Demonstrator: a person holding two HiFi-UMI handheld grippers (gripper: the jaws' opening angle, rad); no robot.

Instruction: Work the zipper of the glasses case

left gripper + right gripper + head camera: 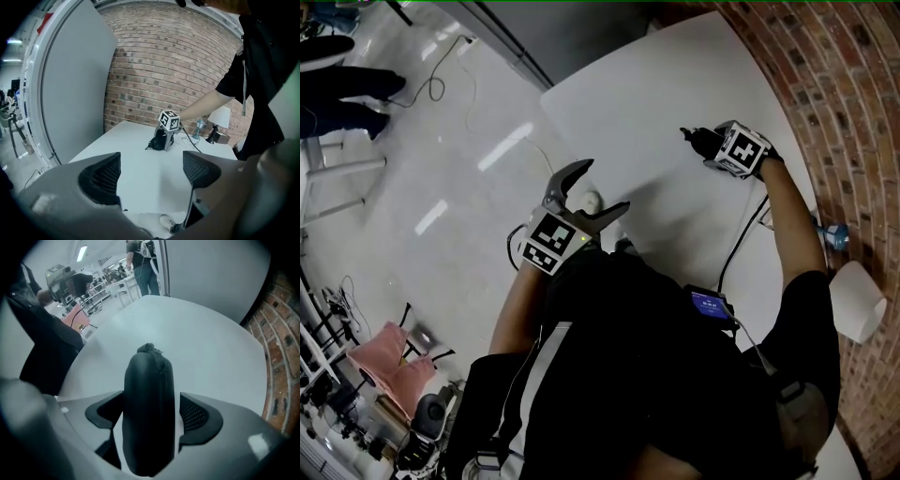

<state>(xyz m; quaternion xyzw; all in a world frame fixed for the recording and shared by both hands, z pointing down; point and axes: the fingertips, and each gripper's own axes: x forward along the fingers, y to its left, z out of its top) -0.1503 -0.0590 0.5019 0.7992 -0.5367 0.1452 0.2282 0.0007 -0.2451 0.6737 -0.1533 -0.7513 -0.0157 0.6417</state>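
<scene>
The black glasses case (pixel 149 413) stands on edge on the white table (pixel 656 103), its zipper end (pixel 149 348) pointing away. My right gripper (pixel 151 412) is shut on the glasses case, one jaw on each side. In the head view the right gripper (pixel 705 142) holds the case (pixel 694 139) far out on the table's right side. My left gripper (pixel 592 192) hangs open and empty over the table's near left edge. The left gripper view shows its own jaws (pixel 150 171) wide apart, with the case (pixel 158 139) and the right gripper's marker cube (pixel 169 120) well ahead.
A brick wall (pixel 825 84) borders the table's right side. A white lamp shade (pixel 858 300), a small blue bottle (pixel 834 234) and a black cable (pixel 741 239) sit near it. A grey panel (pixel 70 84) stands left of the table. People stand far off (pixel 140 263).
</scene>
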